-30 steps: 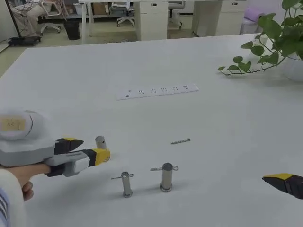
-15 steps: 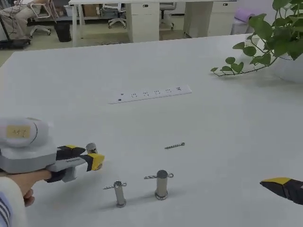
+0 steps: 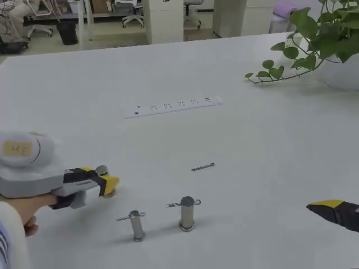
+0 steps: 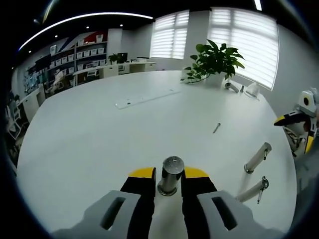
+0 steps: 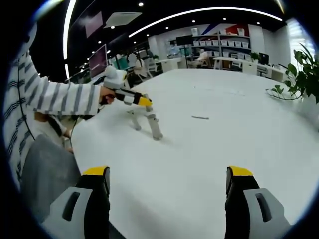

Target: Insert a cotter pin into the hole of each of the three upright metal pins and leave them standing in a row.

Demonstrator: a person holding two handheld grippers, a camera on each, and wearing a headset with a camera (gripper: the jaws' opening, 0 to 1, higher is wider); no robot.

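White office table [image 3: 269, 140]: left gripper [image 4: 169, 174] jaws are clenched on the bare upright pin [image 4: 172, 167]. Loose cotter pin [image 5: 200, 117] lies flat around 12 o'clock of the released, empty right gripper [image 5: 167, 172], long axis running 9-to-3.

Head view looks down; low gripper views seemingly face each other, all sharing the upright pins [image 3: 187, 216].
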